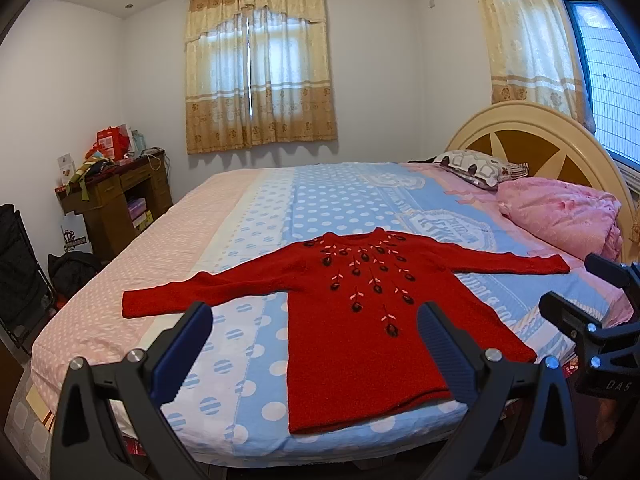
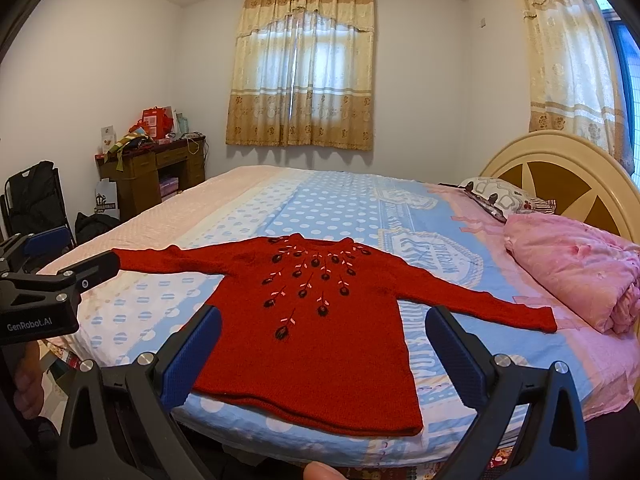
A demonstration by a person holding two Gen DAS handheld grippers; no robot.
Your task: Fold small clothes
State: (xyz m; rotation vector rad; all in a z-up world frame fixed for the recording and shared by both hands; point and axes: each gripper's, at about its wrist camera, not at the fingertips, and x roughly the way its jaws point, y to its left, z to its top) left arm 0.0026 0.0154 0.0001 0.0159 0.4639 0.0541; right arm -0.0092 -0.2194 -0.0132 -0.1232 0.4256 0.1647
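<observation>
A small red knitted sweater (image 1: 352, 320) with dark embroidered flowers lies flat, face up, on the bed (image 1: 328, 196), both sleeves spread out sideways and its hem toward me. It also shows in the right wrist view (image 2: 312, 344). My left gripper (image 1: 316, 312) is open and empty, held above the near edge of the bed in front of the hem. My right gripper (image 2: 324, 316) is open and empty, also in front of the hem. Each gripper shows at the edge of the other's view: the right one (image 1: 576, 292) and the left one (image 2: 68, 256).
The bed has a blue and pink polka-dot sheet (image 2: 328, 208). A folded pink quilt (image 2: 576, 272) and a patterned pillow (image 2: 500, 196) lie by the cream headboard (image 2: 568, 168) at right. A cluttered wooden desk (image 1: 120, 200) and black bags (image 1: 24, 264) stand at left.
</observation>
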